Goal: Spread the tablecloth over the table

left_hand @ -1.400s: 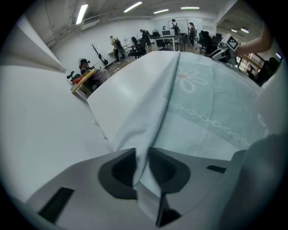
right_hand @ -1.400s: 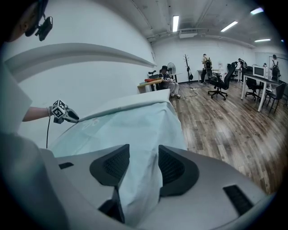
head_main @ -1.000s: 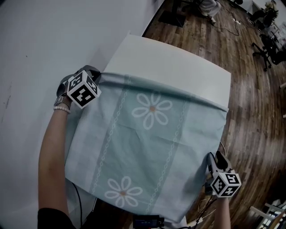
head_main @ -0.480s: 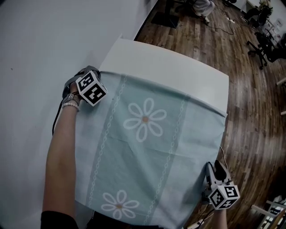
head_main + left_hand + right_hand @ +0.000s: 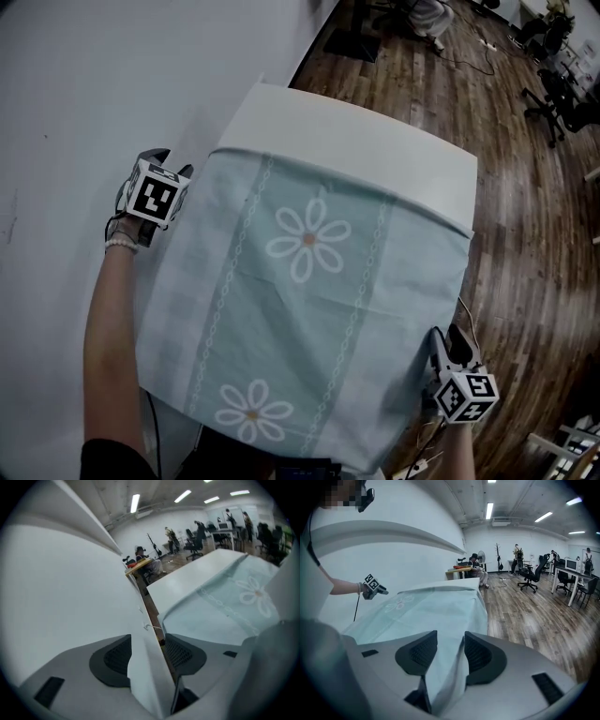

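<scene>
A pale teal tablecloth with white daisies lies over most of the white table; a bare strip of tabletop shows at the far end. My left gripper hangs just off the cloth's left edge by the wall. Its jaws are opening and nothing is between them; the cloth lies to its right. My right gripper is at the cloth's near right edge. Its jaws stand apart with the hanging cloth edge running between them. The left gripper shows across the table.
A white wall runs close along the table's left side, with a narrow gap. Wooden floor lies to the right and beyond. Office chairs and people stand far off. A thin cable hangs near my right gripper.
My left gripper has let go of the cloth's far left corner, opened, rolled, and drawn left toward the wall. The cloth stays spread. My right gripper has kept its place.
</scene>
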Available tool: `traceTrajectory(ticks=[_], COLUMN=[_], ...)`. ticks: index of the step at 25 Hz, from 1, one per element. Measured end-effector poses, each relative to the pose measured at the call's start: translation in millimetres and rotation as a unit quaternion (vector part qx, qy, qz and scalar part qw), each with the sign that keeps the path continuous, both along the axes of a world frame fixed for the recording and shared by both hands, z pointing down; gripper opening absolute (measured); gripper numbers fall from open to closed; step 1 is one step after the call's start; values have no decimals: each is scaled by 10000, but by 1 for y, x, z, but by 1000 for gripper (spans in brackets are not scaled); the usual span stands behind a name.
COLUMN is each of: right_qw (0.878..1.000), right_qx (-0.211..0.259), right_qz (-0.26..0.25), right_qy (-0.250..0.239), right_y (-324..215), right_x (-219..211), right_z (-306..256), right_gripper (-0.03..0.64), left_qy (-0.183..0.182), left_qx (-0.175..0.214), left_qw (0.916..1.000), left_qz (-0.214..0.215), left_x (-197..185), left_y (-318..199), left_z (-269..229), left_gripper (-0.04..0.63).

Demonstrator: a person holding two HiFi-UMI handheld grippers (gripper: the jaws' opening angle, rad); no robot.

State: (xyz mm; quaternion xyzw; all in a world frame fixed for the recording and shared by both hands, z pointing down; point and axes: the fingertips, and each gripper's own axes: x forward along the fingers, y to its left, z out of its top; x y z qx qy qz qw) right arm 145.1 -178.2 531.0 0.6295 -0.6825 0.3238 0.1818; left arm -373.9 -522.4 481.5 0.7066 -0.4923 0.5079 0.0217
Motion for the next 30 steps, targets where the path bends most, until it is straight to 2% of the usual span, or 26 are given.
traceTrajectory(ticks=[4,6,8,13,17,20,21,22,24,26,30], right_qw=[9995,9986,9982,9978,9961,9933,9913,9896,9883,9889,9886], right_qx=[116,209,234,75,-78,-187,-167,-130,-69,-80,-40], right_qz=[192,301,289,197,284,405,489,566,667,729,900], right_qy=[-230,-382,-474,-632,-826,-1066,-1208,-1318,-1366,-1291,-1203], right_y=[-1,0,6,36,55,64,64,63,62,59,40], right_x=[7,9,5,-13,-22,-24,-24,-24,-22,-21,-17], right_z=[-2,-5,-8,-9,-2,11,14,16,15,12,12], right_gripper=[199,201,209,233,239,238,238,238,238,236,235], left_qy=[1099,1463,1659,1757,1897,2246,2320,2300,2012,1768,1823], left_qx=[333,458,365,-61,-272,-260,-251,-248,-201,-105,-63], left_qw=[9924,9858,9816,9776,9669,9540,9523,9541,9639,9687,9651], left_qz=[-448,-682,-867,-1158,-1685,-1967,-1966,-1903,-1731,-1742,-1880], left_x=[-28,-40,-47,-60,-80,-77,-71,-64,-53,-50,-52], left_y=[74,113,153,242,288,300,300,299,297,295,279], left_z=[-15,-15,-7,10,28,43,45,47,48,45,44], left_gripper=[255,255,255,262,257,214,168,124,27,11,11])
